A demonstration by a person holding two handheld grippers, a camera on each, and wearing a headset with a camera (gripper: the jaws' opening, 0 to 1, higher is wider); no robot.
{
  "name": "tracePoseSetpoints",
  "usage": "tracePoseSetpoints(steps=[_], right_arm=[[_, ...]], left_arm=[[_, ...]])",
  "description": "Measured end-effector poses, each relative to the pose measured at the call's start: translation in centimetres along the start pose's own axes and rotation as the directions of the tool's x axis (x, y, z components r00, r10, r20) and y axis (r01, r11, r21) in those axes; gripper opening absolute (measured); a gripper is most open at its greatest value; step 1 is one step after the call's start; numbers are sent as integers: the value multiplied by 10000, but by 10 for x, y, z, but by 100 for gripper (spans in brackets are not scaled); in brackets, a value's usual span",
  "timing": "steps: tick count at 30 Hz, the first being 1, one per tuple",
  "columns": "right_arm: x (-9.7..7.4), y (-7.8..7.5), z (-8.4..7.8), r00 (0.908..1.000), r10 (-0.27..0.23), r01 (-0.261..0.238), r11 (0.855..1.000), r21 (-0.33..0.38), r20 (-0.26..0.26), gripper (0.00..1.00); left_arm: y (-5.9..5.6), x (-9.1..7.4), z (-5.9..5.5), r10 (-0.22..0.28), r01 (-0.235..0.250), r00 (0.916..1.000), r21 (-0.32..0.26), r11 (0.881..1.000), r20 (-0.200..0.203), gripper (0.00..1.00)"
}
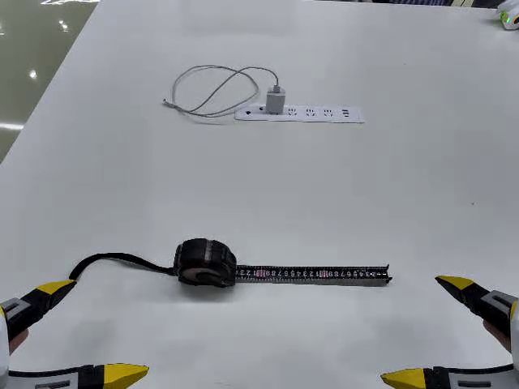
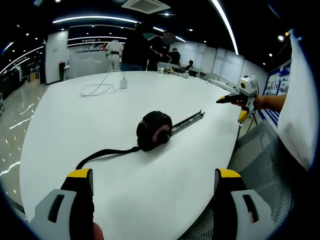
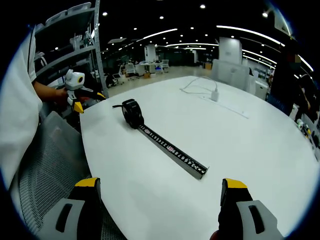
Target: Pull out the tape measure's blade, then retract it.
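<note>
**Task item.** The black round-cased tape measure (image 1: 205, 262) lies on its side near the near edge of the white desk (image 1: 422, 186), about midway along that edge. Its dark graduated metal blade (image 1: 312, 274) is drawn out and lies flat on the desk, running from the case toward the right edge and ending in a small end hook. A black wrist strap (image 1: 113, 259) trails from the opposite side of the case toward the left edge.

**Hand-held grippers.** The left hand-held gripper (image 1: 93, 328) sits at the near left corner and the right hand-held gripper (image 1: 428, 330) at the near right corner. Each has its yellow-tipped jaws spread wide and holds nothing. Neither touches the case, the blade or the strap.

**Stage.** With the blade out, retraction appears to be the remaining step.

**Hazards.**
- The case is unrestrained on a smooth surface. Pressure on it from one side is likely to slide or spin it rather than release the blade.
- An uncontrolled return may whip the end hook across the desk and jolt the case.
- Whether a blade lock is engaged cannot be determined.
- The strap may catch in a closing jaw.

**Surroundings.** A white power strip (image 1: 300, 113) carrying a white charger plug (image 1: 276, 100) and a looped white cable (image 1: 215, 89) lies well apart, toward the far edge.
</note>
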State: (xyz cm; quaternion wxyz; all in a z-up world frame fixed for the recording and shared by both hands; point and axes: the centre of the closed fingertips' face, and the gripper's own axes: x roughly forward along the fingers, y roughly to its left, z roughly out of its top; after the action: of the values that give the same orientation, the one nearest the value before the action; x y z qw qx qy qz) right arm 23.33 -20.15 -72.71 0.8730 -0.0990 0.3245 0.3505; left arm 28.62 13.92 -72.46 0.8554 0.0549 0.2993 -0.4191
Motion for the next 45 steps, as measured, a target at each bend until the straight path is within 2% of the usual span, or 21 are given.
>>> tracePoseSetpoints(steps=[11,19,45], right_arm=[[0,0,1,10000,18,-18,10000,-34,-4,99],[3,-1,3,10000,85,-85,10000,-50,41,99],[9,-9,9,9998,139,-137,9998,-133,113,99]], left_arm=[[-2,2,2,-80,80,10000,-83,9999,50,99],[-9,10,6,-153,155,9998,-178,9997,125,99],[-12,33,18,59,-43,9994,-454,9990,347,99]])
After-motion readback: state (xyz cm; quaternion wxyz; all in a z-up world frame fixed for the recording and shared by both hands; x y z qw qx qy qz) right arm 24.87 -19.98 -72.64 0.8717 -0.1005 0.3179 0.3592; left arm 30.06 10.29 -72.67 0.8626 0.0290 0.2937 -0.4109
